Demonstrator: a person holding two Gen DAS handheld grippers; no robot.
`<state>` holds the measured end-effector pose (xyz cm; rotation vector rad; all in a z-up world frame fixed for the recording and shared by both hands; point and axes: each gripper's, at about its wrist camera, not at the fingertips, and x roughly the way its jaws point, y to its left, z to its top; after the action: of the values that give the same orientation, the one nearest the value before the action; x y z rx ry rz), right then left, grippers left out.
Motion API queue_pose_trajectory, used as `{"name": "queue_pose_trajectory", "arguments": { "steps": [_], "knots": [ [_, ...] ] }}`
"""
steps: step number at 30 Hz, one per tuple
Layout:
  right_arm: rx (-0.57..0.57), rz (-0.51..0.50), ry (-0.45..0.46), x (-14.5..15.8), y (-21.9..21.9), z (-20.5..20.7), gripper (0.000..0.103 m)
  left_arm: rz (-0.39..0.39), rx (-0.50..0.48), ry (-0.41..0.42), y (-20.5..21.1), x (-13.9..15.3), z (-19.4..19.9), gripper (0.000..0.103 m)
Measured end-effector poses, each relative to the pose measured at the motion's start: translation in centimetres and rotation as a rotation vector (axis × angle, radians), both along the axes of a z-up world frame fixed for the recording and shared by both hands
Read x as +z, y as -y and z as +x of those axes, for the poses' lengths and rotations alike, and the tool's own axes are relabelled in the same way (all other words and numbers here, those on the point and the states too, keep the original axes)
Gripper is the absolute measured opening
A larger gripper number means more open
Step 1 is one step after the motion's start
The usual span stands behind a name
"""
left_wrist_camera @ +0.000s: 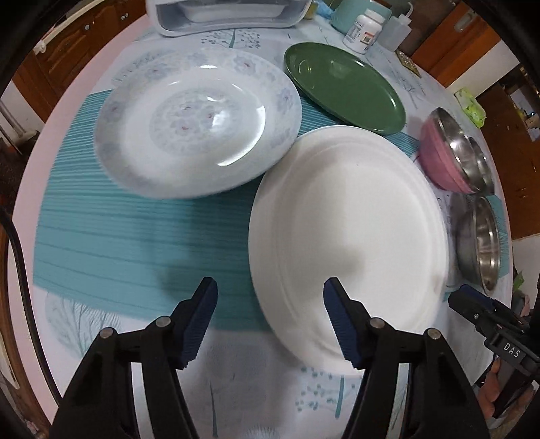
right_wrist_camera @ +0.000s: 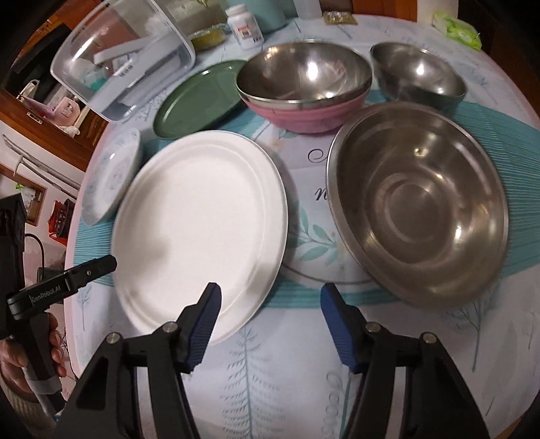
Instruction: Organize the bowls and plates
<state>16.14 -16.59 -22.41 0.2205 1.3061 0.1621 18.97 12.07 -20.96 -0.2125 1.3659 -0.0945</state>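
Observation:
A plain white plate (left_wrist_camera: 347,229) (right_wrist_camera: 199,229) lies on the teal mat. Its near left rim sits between the jaws of my left gripper (left_wrist_camera: 270,283), which is open and holds nothing. My right gripper (right_wrist_camera: 270,287) is open too, its left finger over the plate's near right rim. A floral plate (left_wrist_camera: 199,121) (right_wrist_camera: 111,175) lies to the left and a green plate (left_wrist_camera: 344,84) (right_wrist_camera: 199,101) behind. A steel bowl (right_wrist_camera: 303,74) nests in a pink bowl (right_wrist_camera: 303,114) (left_wrist_camera: 442,162). A large steel bowl (right_wrist_camera: 418,202) and a small one (right_wrist_camera: 418,77) stand on the right.
A clear lidded container (left_wrist_camera: 229,17) (right_wrist_camera: 125,67), a white pill bottle (left_wrist_camera: 362,32) (right_wrist_camera: 244,28), a squeeze bottle (left_wrist_camera: 398,30) and a green packet (right_wrist_camera: 459,27) crowd the round table's far side. The tablecloth's near strip (right_wrist_camera: 270,371) carries nothing.

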Motion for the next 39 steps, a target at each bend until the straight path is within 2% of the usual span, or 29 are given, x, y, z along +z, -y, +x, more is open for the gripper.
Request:
{"name": "queue_pose_trajectory", "arguments": {
  "steps": [3,6,10,13,16,18,20,23,27,31,39],
  "knots": [
    [0.011,0.004,-0.012,-0.7,0.2,1.0,0.058,-0.006,-0.003,-0.002,0.1,-0.8,1.0,0.062],
    [0.033,-0.004,-0.002,-0.8,-0.3,2.1,0.053,-0.019,-0.01,-0.016,0.0,-1.4,2.0,0.05],
    [0.064,-0.01,0.004,-1.0,-1.4,3.2,0.048,-0.032,-0.016,-0.02,-0.2,-1.5,3.0,0.045],
    [0.072,-0.041,0.005,-1.3,-2.0,3.6,0.043,-0.026,-0.029,-0.023,0.1,-1.6,3.5,0.033],
    [0.064,-0.073,0.009,-1.4,-2.0,3.6,0.037,-0.009,-0.035,-0.036,0.1,-1.6,3.5,0.03],
    [0.055,-0.082,0.008,-1.4,-1.8,3.8,0.028,-0.005,-0.035,-0.046,0.3,-1.6,3.5,0.028],
    [0.048,-0.092,0.006,-1.5,-1.4,3.9,0.021,-0.001,-0.031,-0.048,0.1,-1.6,3.4,0.022],
    [0.048,-0.076,0.004,-1.3,-0.9,3.6,0.02,-0.029,-0.018,-0.06,-0.4,-1.5,3.4,0.02],
    [0.039,-0.073,-0.007,-1.2,-0.7,3.3,0.02,-0.002,-0.049,-0.033,0.4,-0.7,2.7,0.019],
    [0.025,-0.058,-0.007,-0.4,0.0,2.4,0.02,-0.026,-0.06,-0.013,0.7,0.7,1.7,0.018],
    [0.034,-0.036,0.048,3.5,-0.1,-0.9,0.02,-0.048,-0.076,0.036,0.5,5.0,-1.9,0.018]
  ]
}}
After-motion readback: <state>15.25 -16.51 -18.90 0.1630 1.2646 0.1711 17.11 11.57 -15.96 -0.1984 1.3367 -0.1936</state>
